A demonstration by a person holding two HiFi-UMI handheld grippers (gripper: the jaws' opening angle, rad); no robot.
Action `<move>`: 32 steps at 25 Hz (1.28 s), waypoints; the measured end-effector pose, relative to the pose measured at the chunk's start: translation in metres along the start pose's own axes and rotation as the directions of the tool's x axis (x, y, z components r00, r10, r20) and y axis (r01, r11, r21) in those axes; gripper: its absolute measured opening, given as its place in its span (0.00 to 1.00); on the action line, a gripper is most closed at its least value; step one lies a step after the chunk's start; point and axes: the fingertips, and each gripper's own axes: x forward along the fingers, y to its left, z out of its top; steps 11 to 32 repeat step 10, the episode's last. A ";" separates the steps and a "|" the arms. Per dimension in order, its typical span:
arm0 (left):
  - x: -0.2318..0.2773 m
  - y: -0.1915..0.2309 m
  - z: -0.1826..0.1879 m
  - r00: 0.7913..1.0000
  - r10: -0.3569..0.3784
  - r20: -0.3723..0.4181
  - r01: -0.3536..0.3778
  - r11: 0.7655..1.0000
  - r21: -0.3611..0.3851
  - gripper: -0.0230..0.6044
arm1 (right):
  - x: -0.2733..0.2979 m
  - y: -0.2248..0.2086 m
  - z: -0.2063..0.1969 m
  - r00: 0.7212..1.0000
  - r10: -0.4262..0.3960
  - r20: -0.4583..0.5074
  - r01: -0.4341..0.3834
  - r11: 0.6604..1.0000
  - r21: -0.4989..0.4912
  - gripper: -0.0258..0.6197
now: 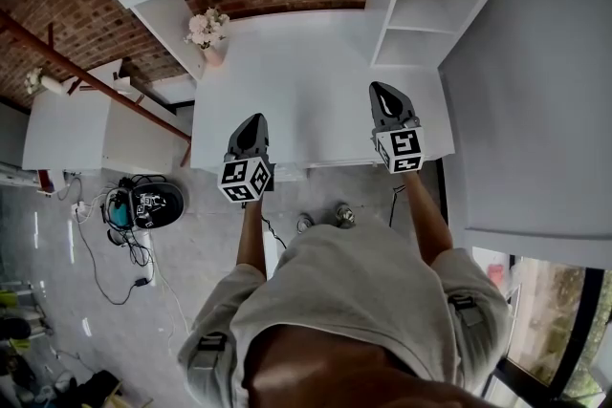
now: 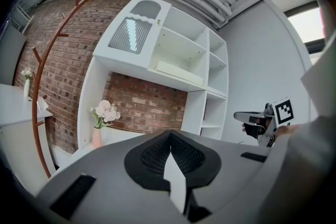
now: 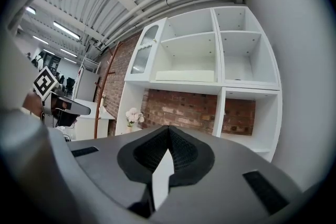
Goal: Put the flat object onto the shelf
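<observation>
Already on the shelf [image 3: 220,86], flat cream board [image 3: 185,75], well above left gripper [image 2: 169,136], right gripper [image 3: 168,131], both pressed together.

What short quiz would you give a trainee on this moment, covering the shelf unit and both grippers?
1. Where does the flat cream object lie? A: on a shelf of the white shelf unit; B: on the floor; C: between a gripper's jaws.
2. True or false: the left gripper and the right gripper both have their jaws apart.
3. Fill in: in the head view, the vase of flowers stands at the white desk's ___ rear corner.
Key: 1 A; 2 false; 3 left.
</observation>
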 end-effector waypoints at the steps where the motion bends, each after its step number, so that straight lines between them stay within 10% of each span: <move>1: 0.000 0.000 -0.001 1.000 0.000 -0.001 0.000 1.000 -0.001 0.06 | 0.001 0.000 -0.001 1.000 0.000 -0.002 0.000 1.000 -0.001 0.08; 32: 0.007 0.000 0.002 1.000 -0.006 -0.001 0.006 1.000 0.006 0.06 | 0.008 0.001 0.000 1.000 0.010 -0.004 -0.010 1.000 -0.004 0.08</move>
